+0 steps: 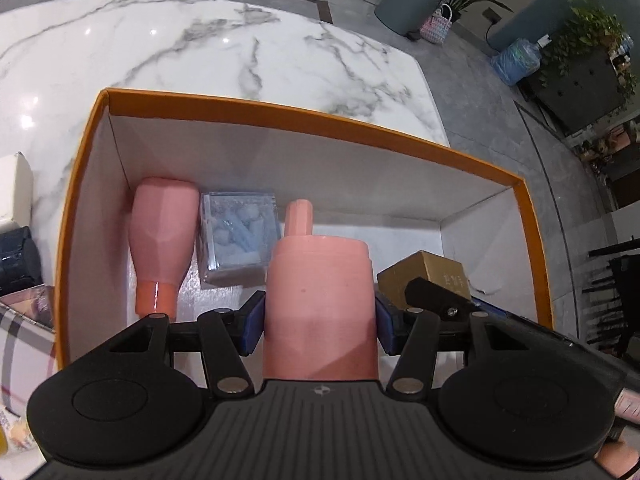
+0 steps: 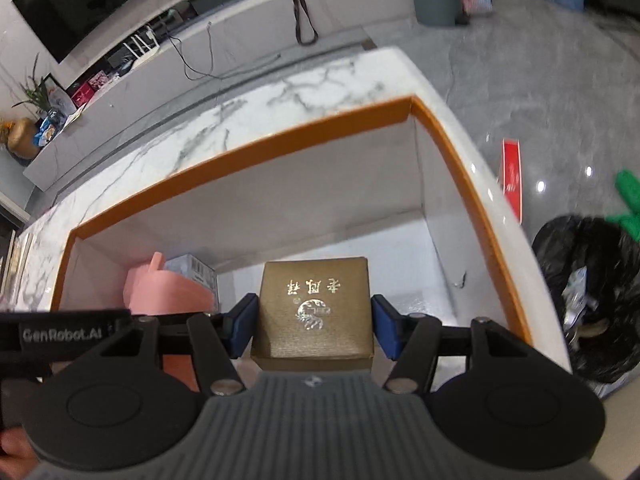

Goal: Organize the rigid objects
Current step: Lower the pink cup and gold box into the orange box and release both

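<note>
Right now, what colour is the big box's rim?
Orange, around white inner walls; the big box's rim shows best in the right wrist view.

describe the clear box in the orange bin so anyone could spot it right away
Find the orange-rimmed box on the marble table. On its white floor near the left wall lies a pink bottle; the clear plastic box sits just right of it. It is the only see-through item, holding small pale blue pieces.

The left gripper [image 1: 320, 320] tilts steeply downward, its jaws clamped on the sides of a pink bottle [image 1: 320, 300]. Close beside it, the right gripper [image 2: 312, 326] slants down likewise, blue pads [image 2: 242, 326] pressing a gold box [image 2: 314, 312].
</note>
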A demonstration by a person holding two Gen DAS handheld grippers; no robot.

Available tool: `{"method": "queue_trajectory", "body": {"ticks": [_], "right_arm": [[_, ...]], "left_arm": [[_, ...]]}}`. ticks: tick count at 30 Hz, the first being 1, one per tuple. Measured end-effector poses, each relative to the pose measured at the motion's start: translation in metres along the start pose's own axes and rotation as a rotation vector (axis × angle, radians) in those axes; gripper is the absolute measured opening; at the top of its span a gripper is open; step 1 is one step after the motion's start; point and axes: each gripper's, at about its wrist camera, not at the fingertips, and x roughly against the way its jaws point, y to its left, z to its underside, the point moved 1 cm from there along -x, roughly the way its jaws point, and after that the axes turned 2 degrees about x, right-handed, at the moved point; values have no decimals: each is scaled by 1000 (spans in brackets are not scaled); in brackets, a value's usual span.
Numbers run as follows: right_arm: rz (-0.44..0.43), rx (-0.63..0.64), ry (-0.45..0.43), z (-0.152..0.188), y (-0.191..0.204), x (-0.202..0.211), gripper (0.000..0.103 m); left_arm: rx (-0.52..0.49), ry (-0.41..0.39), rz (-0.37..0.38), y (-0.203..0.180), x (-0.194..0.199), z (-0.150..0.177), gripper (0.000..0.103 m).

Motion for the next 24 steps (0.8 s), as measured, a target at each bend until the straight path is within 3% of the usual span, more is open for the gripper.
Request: {"method": "queue_trajectory", "body": {"ticks": [3, 8, 11, 19, 24], "right_arm": [[-37, -35, 10, -3, -4, -1, 60], [2, 5, 28, -3, 2, -9, 60], [-24, -28, 58, -5, -3, -13, 60], [-48, -55, 89, -5, -5, -16, 61], [-61, -79, 89, -6, -10, -16, 60]], "left_arm": [[-28, 0, -29, -2, -5, 1, 62], [-14, 32, -49, 1, -15, 0, 62], [-9, 43, -37, 4, -17, -2, 62], [-15, 39, -64, 7, -13, -4, 69], [1, 31, -18, 10, -7, -8, 80]]}}
